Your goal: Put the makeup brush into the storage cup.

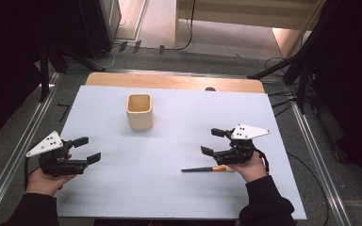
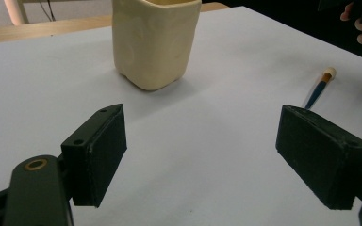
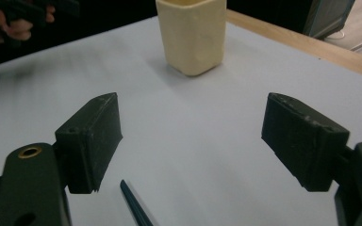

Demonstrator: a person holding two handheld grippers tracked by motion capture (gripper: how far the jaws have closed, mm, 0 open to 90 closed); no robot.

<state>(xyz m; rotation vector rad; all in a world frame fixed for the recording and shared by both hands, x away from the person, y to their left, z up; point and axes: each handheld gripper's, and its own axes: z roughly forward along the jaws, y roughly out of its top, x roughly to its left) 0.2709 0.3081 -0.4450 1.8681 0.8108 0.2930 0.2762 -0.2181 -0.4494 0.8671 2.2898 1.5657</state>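
Grippers are sitting over a white-covered table [image 1: 179,197] in the high view, one in each of a person's hands. The left gripper [image 1: 90,149] is hovering with its jaws spread wide and nothing between them. The right gripper [image 1: 213,141] is likewise gaping and empty. A paintbrush [image 1: 206,168] with a dark blue handle and pale end is lying flat on the table just below the right gripper, close beside the hand that is holding it. A cream square cup [image 1: 139,111] is standing upright ahead of both grippers, between them and well apart from each.

In the left gripper view, the left gripper [image 2: 202,155] is showing two black pads standing far apart over bare table. The cup [image 2: 154,42] is rising beyond the near jaw, and the paintbrush [image 2: 319,90] is lying just past the far jaw, its pale end pointing away.

In the right gripper view, the right gripper [image 3: 193,146] is also standing open and empty. The dark tip of the paintbrush [image 3: 134,202] is poking in low between the jaws, nearer the left one, and the cup [image 3: 192,35] is standing straight ahead.

Judging from this, the brush is thin and lying flat, so pads closing from above may be skidding over it or rolling it aside. Carrying it toward the cup at a slant could be knocking the light cup over.
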